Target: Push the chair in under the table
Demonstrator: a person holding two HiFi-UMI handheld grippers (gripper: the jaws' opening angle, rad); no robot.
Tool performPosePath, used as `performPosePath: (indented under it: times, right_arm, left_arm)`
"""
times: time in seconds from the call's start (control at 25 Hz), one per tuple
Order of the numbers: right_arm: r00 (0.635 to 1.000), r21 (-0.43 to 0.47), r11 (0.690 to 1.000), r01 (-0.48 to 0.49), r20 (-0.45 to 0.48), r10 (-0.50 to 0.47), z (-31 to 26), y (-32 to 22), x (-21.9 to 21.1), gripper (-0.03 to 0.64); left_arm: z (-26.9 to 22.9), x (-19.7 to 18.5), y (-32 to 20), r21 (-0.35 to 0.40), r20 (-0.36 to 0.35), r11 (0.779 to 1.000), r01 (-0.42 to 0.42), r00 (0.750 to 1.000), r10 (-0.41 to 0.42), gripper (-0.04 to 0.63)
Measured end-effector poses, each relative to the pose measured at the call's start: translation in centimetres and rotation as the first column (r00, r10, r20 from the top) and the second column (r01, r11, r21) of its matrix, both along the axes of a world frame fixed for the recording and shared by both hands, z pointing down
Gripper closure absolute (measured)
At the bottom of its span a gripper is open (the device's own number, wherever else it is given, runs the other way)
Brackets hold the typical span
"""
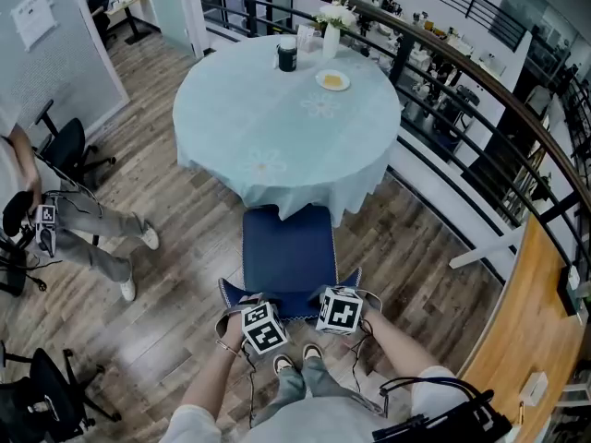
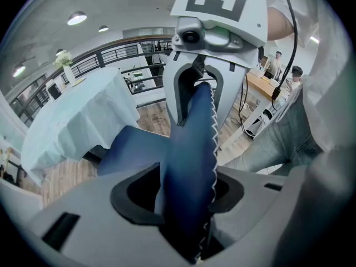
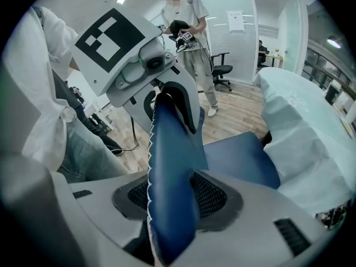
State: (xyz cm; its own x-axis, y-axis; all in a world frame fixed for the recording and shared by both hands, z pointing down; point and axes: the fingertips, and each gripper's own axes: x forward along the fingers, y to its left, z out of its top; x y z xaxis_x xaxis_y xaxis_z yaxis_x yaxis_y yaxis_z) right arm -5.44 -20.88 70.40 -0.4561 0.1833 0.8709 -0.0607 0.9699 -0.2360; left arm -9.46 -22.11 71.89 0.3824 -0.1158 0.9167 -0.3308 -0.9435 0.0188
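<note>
Chair (image 1: pixel 288 257) — back pinched by left gripper (image 1: pixel 251 305) and right gripper (image 1: pixel 334 297) — faces the clothed table (image 1: pixel 249 127); person (image 1: pixel 92 221) off left.

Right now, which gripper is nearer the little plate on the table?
Right. The right gripper grips the chair back almost straight across from the plate; the left gripper grips it further to the left.
</note>
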Motion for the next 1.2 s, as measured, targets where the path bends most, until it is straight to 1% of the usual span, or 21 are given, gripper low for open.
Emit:
performPosePath:
  times: [0.2, 0.4, 0.64, 0.8, 1.2]
  right_arm:
    - [1.000, -0.005, 1.000, 0.004, -0.005, -0.004, -0.1, -1.2, 0.4, 0.437]
    - [1.000, 0.004, 1.000, 0.003, 0.015, -0.003, 0.0, -2.6, 0.1, 0.436]
    - [1.000, 0.001, 1.000, -0.002, 0.014, 0.002, 0.1, -4.1, 0.3, 0.436]
    - [1.000, -0.007, 1.000, -0.002, 0.012, 0.002, 0.3, -4.7, 0.6, 0.436]
    - [1.000, 0.003, 1.000, -0.005, 0.011, 0.005, 0.5, -7.6, 1.0, 0.434]
  left_arm:
    - [-0.1, 0.3, -1.2, -0.009, -0.001, 1.000, 0.005, 1.000, -0.005, 0.400]
    - [-0.2, 0.3, -2.4, -0.007, 0.002, 1.000, 0.006, 1.000, -0.006, 0.400]
    - [0.3, 0.4, -3.9, -0.016, 0.005, 1.000, 0.012, 1.000, -0.012, 0.399]
    - [-0.2, 0.5, -5.1, 0.014, 0.011, 1.000, 0.018, 1.000, -0.018, 0.399]
    - [0.2, 1.0, -7.5, -0.001, 0.002, 1.000, 0.027, 1.000, -0.027, 0.397]
